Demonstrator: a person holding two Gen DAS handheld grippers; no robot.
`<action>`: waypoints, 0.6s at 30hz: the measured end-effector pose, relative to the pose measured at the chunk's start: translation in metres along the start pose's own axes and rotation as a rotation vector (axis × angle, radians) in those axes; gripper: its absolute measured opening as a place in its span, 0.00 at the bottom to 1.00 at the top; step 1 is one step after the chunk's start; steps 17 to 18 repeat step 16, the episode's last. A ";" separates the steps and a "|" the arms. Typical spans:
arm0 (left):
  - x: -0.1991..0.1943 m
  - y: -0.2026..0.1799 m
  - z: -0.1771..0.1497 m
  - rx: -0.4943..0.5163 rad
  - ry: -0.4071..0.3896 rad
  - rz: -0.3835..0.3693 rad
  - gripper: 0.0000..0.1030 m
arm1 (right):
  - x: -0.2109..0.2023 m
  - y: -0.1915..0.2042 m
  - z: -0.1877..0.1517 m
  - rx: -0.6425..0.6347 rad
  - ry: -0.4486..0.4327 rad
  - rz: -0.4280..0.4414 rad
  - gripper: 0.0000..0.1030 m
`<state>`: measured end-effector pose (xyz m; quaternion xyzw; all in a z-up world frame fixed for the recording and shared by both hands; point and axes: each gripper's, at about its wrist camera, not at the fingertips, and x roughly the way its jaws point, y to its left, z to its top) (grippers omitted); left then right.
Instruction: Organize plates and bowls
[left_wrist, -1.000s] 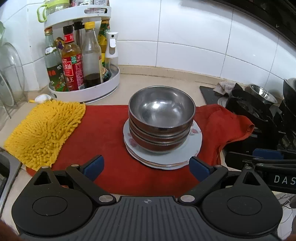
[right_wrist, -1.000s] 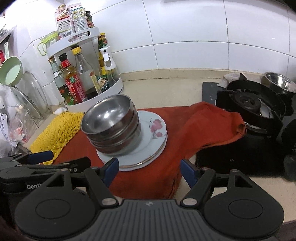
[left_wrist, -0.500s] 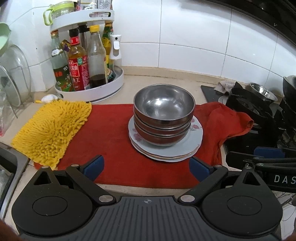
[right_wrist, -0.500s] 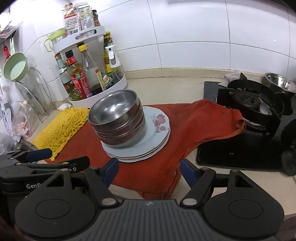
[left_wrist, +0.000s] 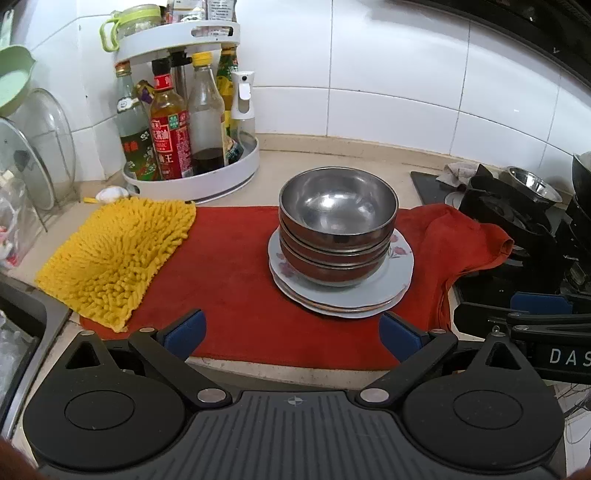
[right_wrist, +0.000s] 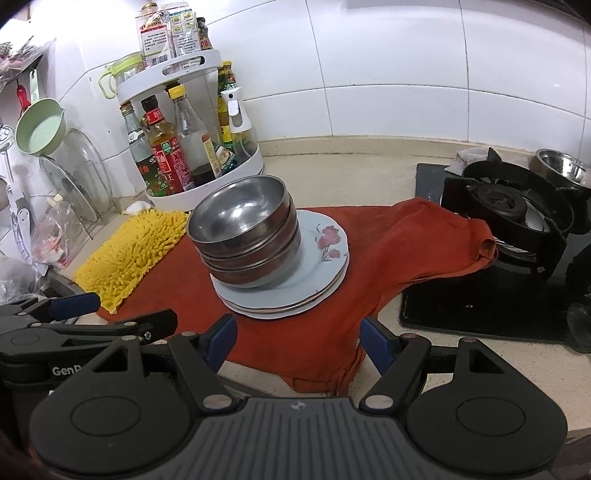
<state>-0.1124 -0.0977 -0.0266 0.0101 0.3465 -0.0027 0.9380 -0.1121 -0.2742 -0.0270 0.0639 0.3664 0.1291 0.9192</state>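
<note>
Hovering at the near desk (left_wrist: 332, 162) edge, left hand-held gripper (left_wrist: 291, 330) spread and gripping nothing. Sitting mid-cloth on the red cloth (left_wrist: 236, 280): steel bowls (left_wrist: 338, 221) nested on stacked plates (left_wrist: 400, 267). Waiting rightward, right hand-held gripper (right_wrist: 297, 339) likewise spread; stacking seemingly finished, calling next for closing on the pile or backing away.

1. Nested bowls (left_wrist: 338, 229) sit on stacked plates (left_wrist: 400, 271), off-centre toward their left.
2. The plates rest on a cloth (left_wrist: 236, 273).
3. Left of the plates: a mat (left_wrist: 114, 254).
4. Behind-left: a bottle rack (left_wrist: 192, 181).
5. Right: a stove (right_wrist: 517, 236).
</note>
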 end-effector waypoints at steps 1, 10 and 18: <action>0.000 0.000 0.000 0.001 -0.001 0.003 0.99 | 0.000 0.000 0.000 0.000 0.000 0.000 0.66; -0.002 -0.002 -0.003 0.004 -0.024 0.029 1.00 | 0.002 -0.004 0.000 -0.005 -0.001 0.013 0.66; -0.001 0.003 -0.003 0.004 -0.024 0.023 1.00 | 0.003 -0.005 0.000 -0.002 0.005 0.020 0.67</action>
